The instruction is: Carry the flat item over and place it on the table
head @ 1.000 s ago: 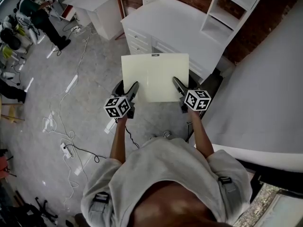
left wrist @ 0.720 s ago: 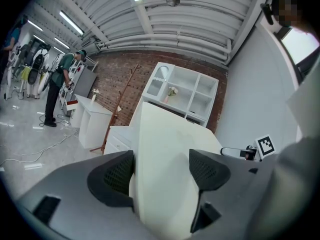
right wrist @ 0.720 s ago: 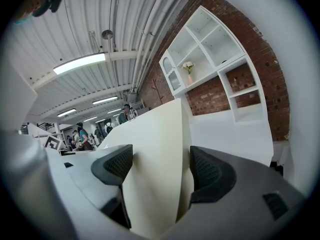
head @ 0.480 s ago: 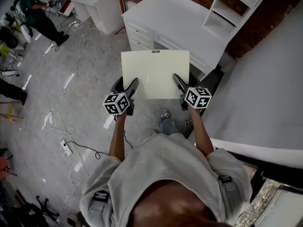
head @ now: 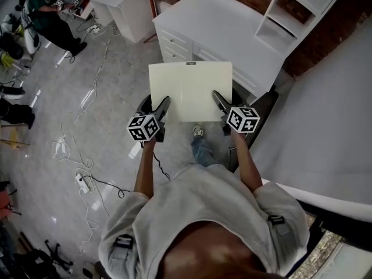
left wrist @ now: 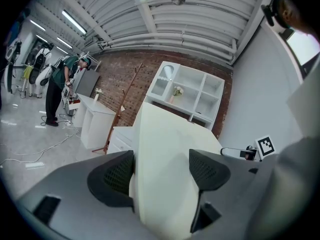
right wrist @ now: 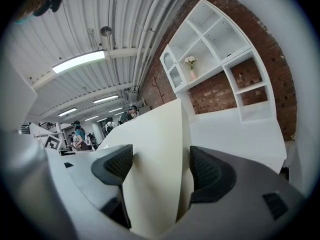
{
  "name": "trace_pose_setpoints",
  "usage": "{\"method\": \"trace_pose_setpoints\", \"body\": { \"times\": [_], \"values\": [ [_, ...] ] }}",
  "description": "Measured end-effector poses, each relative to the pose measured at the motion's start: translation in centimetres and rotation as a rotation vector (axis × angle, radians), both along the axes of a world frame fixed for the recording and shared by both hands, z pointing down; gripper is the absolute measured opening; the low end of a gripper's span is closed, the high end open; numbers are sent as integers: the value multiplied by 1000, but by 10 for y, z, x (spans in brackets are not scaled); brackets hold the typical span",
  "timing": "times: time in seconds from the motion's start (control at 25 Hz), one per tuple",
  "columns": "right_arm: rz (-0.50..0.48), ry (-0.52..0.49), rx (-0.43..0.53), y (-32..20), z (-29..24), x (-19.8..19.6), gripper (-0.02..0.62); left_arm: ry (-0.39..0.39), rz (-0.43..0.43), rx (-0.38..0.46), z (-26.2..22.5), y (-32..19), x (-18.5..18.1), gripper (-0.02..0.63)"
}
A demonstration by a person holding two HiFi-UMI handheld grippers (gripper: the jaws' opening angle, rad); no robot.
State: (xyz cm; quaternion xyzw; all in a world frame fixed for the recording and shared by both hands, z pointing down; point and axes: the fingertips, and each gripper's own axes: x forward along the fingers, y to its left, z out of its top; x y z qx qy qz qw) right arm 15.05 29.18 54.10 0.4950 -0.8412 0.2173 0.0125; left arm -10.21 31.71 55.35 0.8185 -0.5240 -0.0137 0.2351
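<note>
**Board hanging between both grippers, table lying ahead**

The left gripper (head: 161,108) is clamping the board (head: 190,92) at its near-left corner, about 7 o'clock on the sheet. Its jaws are standing narrow, pads pressing the pale face from both sides. The board is lying flat in the air above the floor, with its long axis running 9 to 3 o'clock across the person's front. The right gripper (head: 218,104) is pinching the near-right corner, at 5 o'clock, with its jaws likewise closed onto the sheet. The table (head: 232,28) is lying at 12 to 1 o'clock beyond the board's far edge, so the right gripper is sitting nearer to it. I judge the carry is needing a forward reach, slightly rightward, far edge leading.
</note>
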Motion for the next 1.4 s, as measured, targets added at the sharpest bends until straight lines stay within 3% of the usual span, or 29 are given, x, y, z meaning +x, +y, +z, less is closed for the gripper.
{"method": "trace_pose_setpoints", "body": {
  "times": [0.8, 1.4],
  "values": [
    [-36, -32, 12, -215, -15, 12, 374, -26, -41, 7, -23, -206, 12, 353],
    [-87, -42, -10, -304, 1, -1, 373, -30, -95, -15, -10, -281, 0, 348]
  ]
}}
